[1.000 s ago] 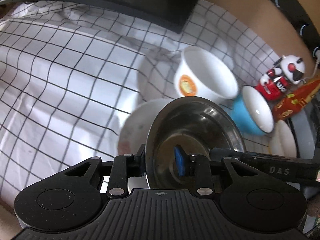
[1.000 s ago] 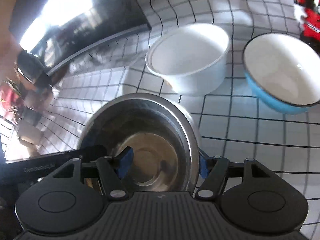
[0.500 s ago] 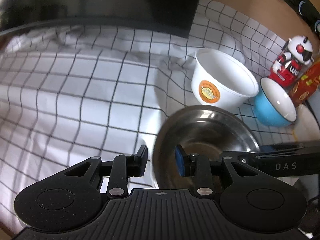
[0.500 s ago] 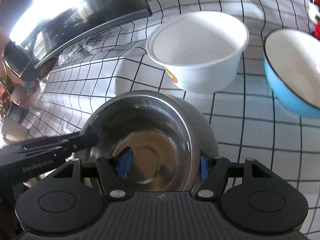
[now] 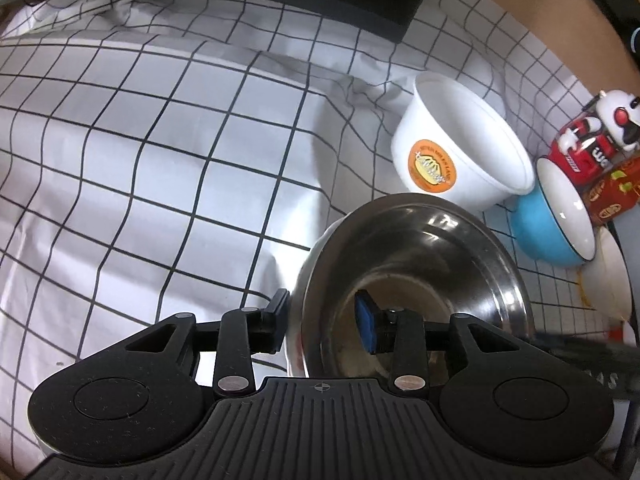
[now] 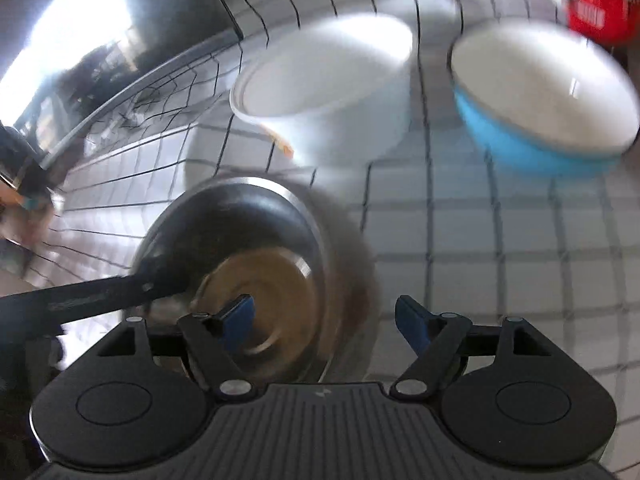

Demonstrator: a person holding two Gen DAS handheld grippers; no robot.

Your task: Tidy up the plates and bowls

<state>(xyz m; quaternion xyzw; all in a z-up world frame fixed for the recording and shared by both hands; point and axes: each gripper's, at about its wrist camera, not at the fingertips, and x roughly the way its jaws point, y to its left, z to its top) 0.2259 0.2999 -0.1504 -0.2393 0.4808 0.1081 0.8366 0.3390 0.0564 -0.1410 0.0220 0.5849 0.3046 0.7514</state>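
- The steel bowl is sitting on the checked cloth, just in front of the white tub and beside the blue bowl.
- The left gripper is straddling the steel bowl's near-left rim: its outer finger is standing outside the wall, its blue-padded finger is hanging inside the bowl.
- Its jaws have just been opening; the rim is lying between them, and a gap is showing between the blue pad and the wall, so nothing is being clamped.
- The right gripper is straddling the opposite rim of the steel bowl: one blue pad is sitting inside, the other is standing outside over the cloth.
- Its jaws have also just been opening; the rim is lying between them with both pads clear of it. This view is blurring.
- The white tub and blue bowl are standing side by side beyond the steel bowl, apart from both grippers.
- A red-and-white toy figure is standing behind the blue bowl.
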